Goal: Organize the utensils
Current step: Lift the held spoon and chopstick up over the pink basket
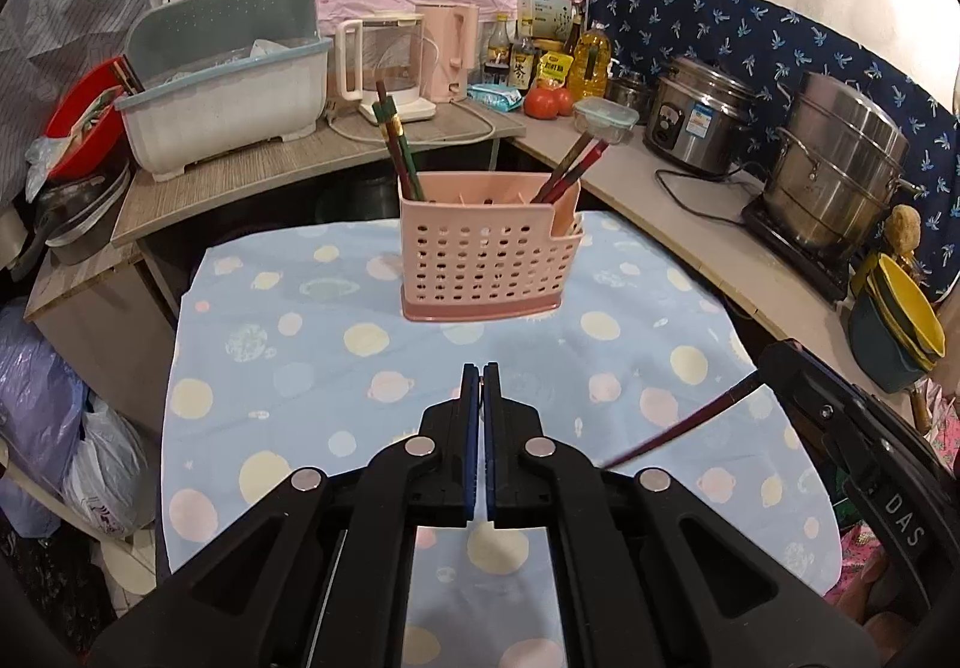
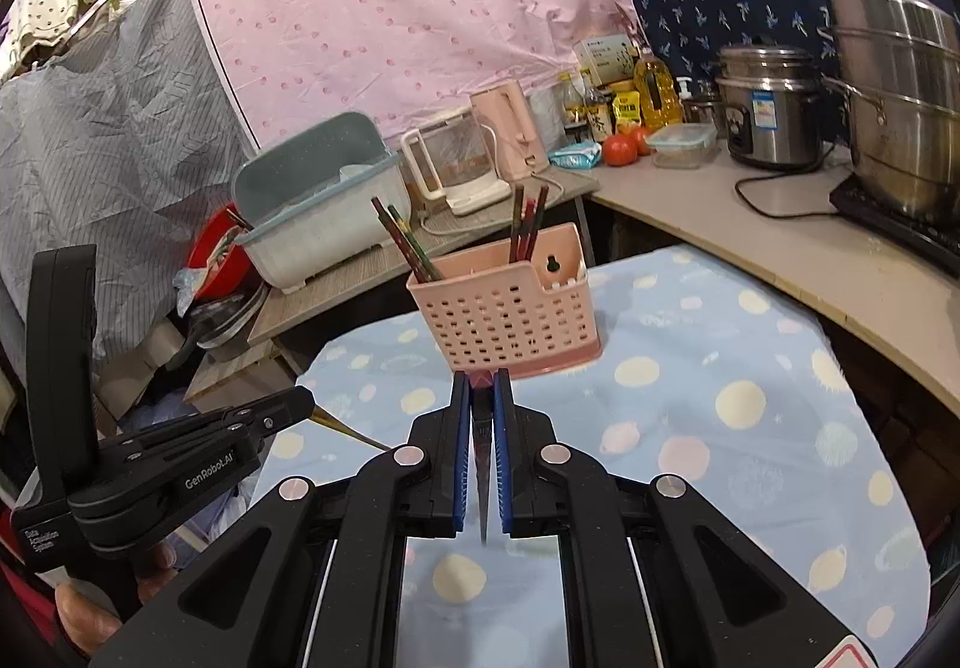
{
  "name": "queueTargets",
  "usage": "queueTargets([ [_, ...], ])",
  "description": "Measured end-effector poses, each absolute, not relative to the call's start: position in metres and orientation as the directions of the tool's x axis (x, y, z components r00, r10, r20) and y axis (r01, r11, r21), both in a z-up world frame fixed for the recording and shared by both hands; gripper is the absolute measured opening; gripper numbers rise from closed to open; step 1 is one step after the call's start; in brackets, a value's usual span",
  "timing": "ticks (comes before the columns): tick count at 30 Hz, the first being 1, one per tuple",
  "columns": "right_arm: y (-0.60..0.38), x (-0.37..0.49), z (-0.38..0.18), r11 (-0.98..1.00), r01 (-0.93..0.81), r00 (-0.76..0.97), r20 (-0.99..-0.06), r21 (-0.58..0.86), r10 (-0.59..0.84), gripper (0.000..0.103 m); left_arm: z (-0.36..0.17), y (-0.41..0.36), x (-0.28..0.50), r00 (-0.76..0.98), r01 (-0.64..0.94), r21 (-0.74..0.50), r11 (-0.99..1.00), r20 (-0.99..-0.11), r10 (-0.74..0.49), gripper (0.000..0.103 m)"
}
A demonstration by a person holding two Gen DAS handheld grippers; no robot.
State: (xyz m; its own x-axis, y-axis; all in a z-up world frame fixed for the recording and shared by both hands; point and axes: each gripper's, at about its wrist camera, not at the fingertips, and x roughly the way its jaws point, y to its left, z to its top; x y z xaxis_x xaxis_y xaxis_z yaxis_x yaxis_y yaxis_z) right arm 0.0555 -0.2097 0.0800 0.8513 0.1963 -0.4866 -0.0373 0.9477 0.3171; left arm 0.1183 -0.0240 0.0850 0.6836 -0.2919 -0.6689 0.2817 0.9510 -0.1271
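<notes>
A pink perforated utensil holder stands upright on the blue spotted tablecloth. A few chopsticks lean in its left end and a few in its right end. My left gripper is shut above the cloth, short of the holder. In the right wrist view a thin golden chopstick sticks out from the left gripper's tip. My right gripper is shut on a dark red chopstick, which hangs down between the pads.
Behind the table stand a grey-white dish rack, two kettles, bottles, tomatoes, a rice cooker and a steel steamer pot. Stacked bowls sit at the right, plastic bags at the left.
</notes>
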Motion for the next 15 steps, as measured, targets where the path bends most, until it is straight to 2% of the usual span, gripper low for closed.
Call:
queueTargets([
  [15,-0.216,0.11,0.128,0.953,-0.06,0.897,-0.404,0.297,0.182,0.007,0.149,-0.029,0.167,0.746,0.304,-0.157,0.94,-0.575,-0.337,0.001],
])
